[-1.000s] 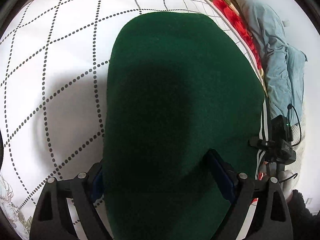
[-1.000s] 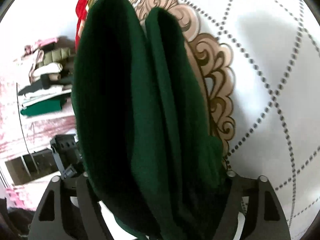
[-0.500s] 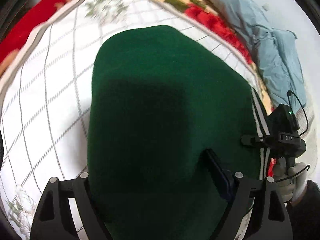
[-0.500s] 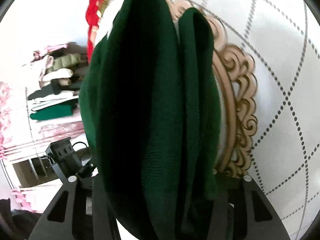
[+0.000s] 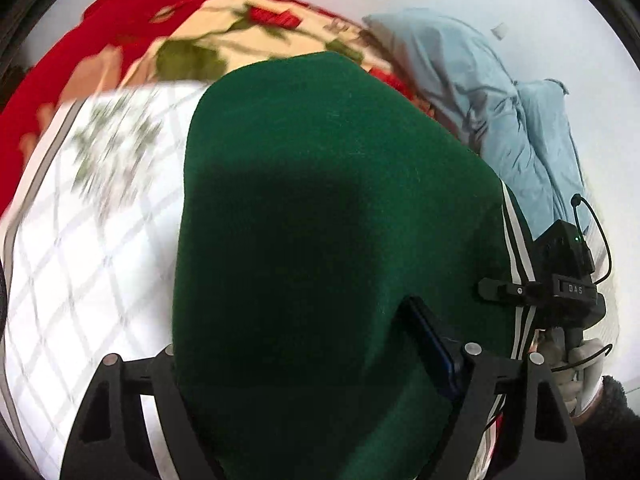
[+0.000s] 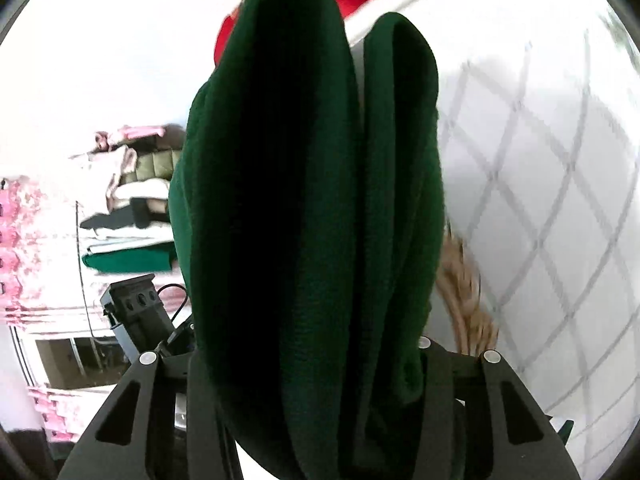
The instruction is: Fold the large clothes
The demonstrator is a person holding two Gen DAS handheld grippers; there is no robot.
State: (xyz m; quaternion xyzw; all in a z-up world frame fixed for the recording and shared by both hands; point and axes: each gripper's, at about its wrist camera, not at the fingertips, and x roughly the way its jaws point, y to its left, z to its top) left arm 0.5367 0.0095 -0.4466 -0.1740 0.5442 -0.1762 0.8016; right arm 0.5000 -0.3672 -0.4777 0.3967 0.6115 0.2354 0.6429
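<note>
— So, what has each gripper got?

— Both are on the same dark green knitted garment. The left gripper has its black fingers set wide, and the jaws are closing with a broad folded bundle of the green cloth filling the gap between them; the blue pad on one finger lies against the cloth. The right gripper is narrower, clamped on two upright folds of the garment that stand side by side between its fingers.

— Where is the garment?

— Held up over the white quilted bedspread with a grey diamond pattern, draping forward from both grippers. White stripes run along the garment's edge beside the right gripper, seen in the left wrist view.

— Any writing?

— Small pale letters on that right gripper's body, apparently "DAS"; nothing else is legible.

— What does one camera show that the other misses?

— The left view alone shows a red floral blanket beyond the bedspread, a pale blue crumpled duvet past the garment, and a gloved hand on the right gripper's handle. The right view alone shows a stack of folded clothes off the bedspread's edge, a tan scrollwork motif printed on the bedspread beside the garment, and the left gripper from behind.
</note>
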